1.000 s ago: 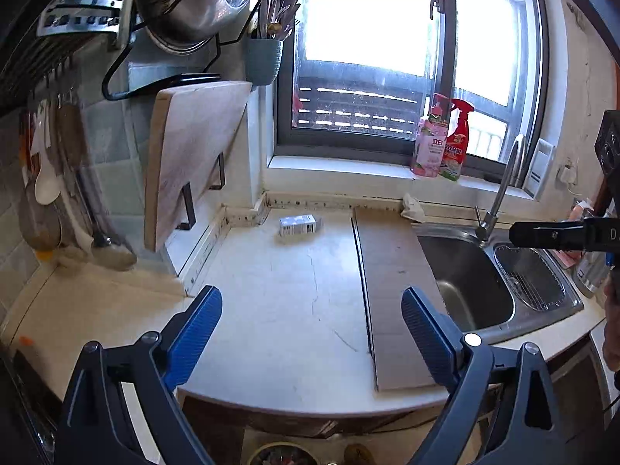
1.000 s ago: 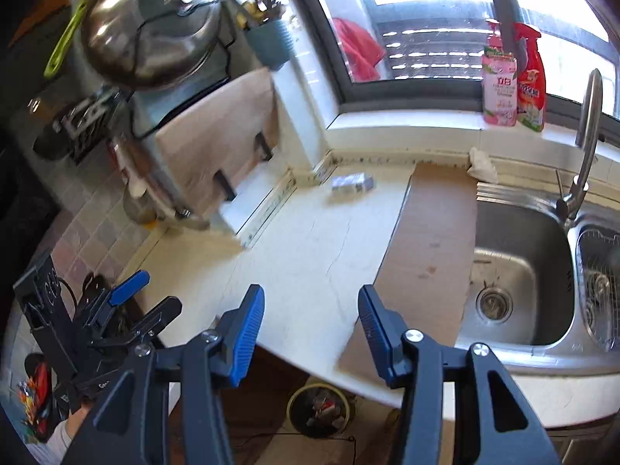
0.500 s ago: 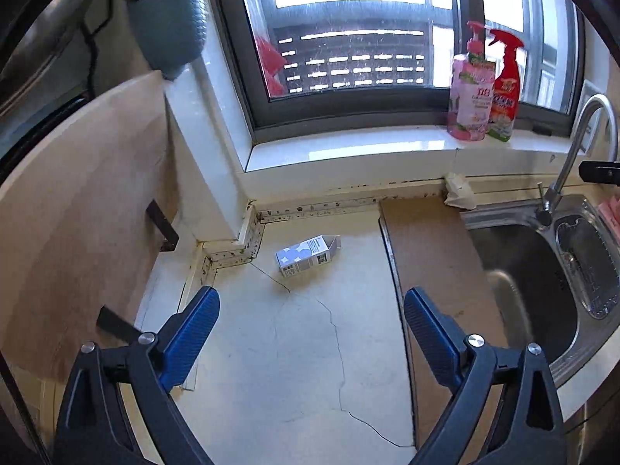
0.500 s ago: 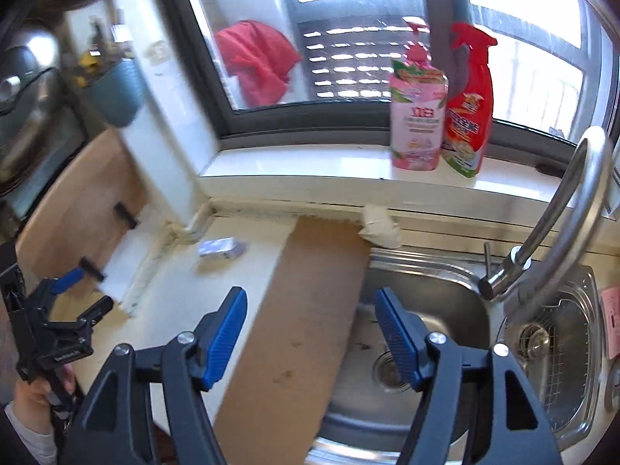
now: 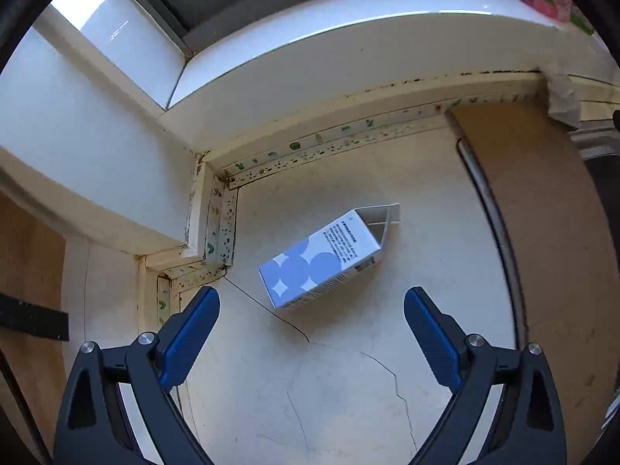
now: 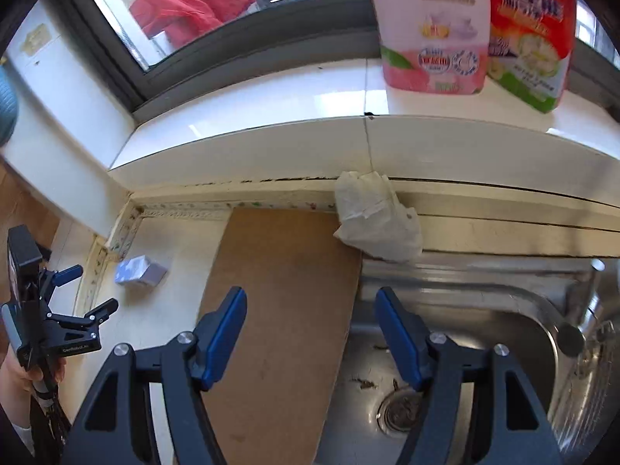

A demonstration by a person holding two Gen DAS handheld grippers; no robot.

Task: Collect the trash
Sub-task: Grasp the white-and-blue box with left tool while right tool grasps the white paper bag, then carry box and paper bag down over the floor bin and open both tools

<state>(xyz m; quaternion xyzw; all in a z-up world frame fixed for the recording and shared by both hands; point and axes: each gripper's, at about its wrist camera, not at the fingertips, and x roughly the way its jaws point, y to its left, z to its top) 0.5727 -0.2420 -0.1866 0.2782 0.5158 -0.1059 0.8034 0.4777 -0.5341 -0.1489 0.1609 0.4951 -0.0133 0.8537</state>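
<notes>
A small white carton with blue circles (image 5: 321, 259) lies on its side on the cream counter near the back corner. My left gripper (image 5: 310, 294) hovers just in front of it, open wide, fingers either side of its near end without touching. The right wrist view shows the same carton (image 6: 139, 271) and the left gripper (image 6: 95, 286) held by a hand. A crumpled white paper wad (image 6: 376, 217) rests against the back ledge, where the brown board meets the sink. My right gripper (image 6: 310, 290) is open and empty, a short way in front of the wad.
A brown board (image 6: 279, 310) lies on the counter beside the steel sink (image 6: 484, 333). A pink bottle (image 6: 434, 27) and a red spray bottle (image 6: 531, 38) stand on the window sill. A wooden cutting board (image 5: 23, 271) leans at the left. The counter (image 5: 329, 387) is cracked.
Both grippers came down and forward towards the back of the counter. The carton now fills the middle of the left view, and the paper wad looms close in the right view. The right jaws stand wider.
</notes>
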